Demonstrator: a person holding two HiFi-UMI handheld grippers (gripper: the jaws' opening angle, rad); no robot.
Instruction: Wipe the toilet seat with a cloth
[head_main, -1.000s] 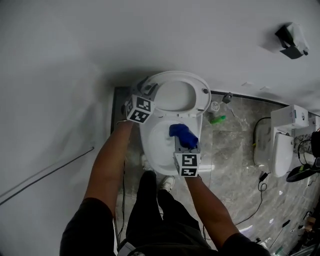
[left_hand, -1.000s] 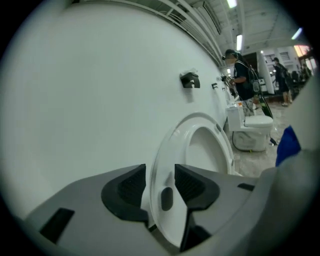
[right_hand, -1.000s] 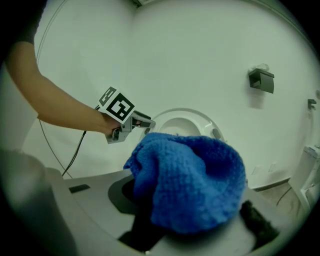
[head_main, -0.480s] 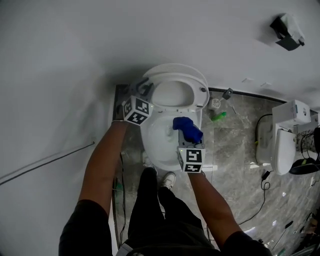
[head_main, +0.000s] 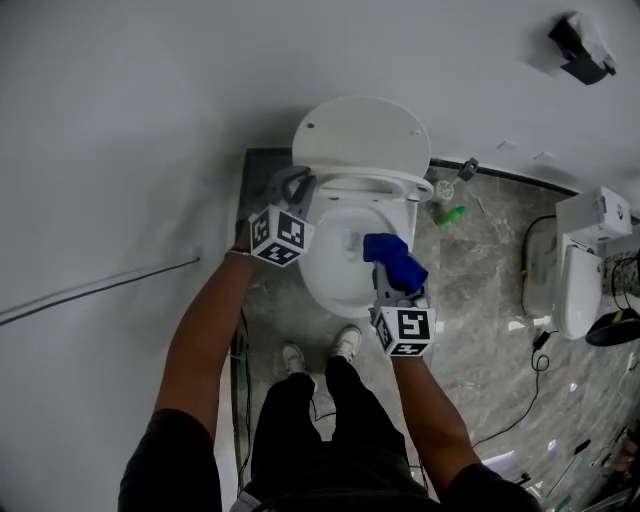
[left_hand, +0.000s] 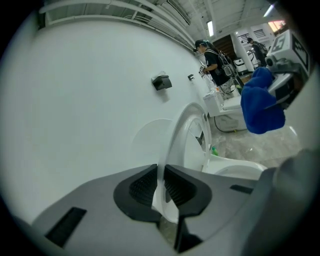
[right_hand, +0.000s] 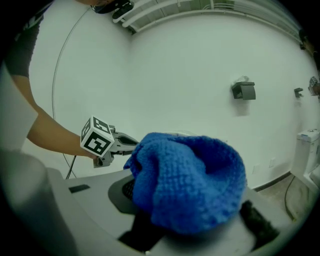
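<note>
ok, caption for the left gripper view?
Left tool closing on the raised toilet seat; right tool holds blue cloth beyond.

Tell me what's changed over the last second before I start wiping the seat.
The left claw is closing on the left edge of the raised toilet seat; its rim now sits between the pads. The right claw drifted with the blue cloth from over the bowl toward its right rim. Unchanged: cloth gripped, seat and lid up.

White toilet seat (head_main: 385, 184) stands tilted up; bunched blue cloth (head_main: 395, 262) hangs in air near it.
</note>
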